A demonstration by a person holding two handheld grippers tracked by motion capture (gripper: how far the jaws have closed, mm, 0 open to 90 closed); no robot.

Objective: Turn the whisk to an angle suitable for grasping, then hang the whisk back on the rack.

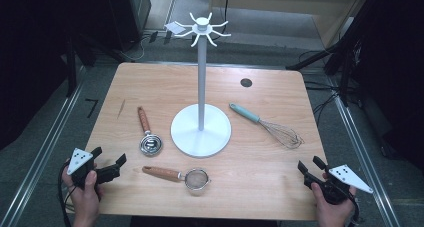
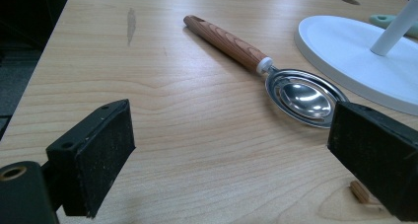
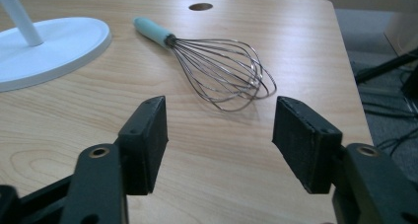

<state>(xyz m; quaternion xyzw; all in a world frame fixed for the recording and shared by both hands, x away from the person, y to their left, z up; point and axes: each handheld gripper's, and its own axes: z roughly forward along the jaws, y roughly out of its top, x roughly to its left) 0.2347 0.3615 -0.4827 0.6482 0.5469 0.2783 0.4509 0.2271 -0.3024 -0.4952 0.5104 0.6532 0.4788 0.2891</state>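
A white utensil stand [image 1: 200,77] with hooks on top rises from a round base [image 1: 201,132] [image 2: 355,51] [image 3: 49,46] in the table's middle. Left of the base lies a wooden-handled egg separator [image 1: 147,134] [image 2: 276,76]. A wooden-handled mesh strainer [image 1: 180,176] lies in front of the base. To the right rests a wire whisk with a teal handle [image 1: 267,124] [image 3: 217,68]. My left gripper [image 1: 109,162] [image 2: 231,160] stands open at the near left corner, nothing between its jaws. My right gripper [image 1: 311,166] [image 3: 219,135] stands open at the near right, short of the whisk.
The wooden table [image 1: 150,87] has a round cable hole [image 1: 245,82] [image 3: 200,7] at the back right and a dark mark [image 1: 121,108] [image 2: 130,21] at the left. Dark equipment and cables surround the table on the floor.
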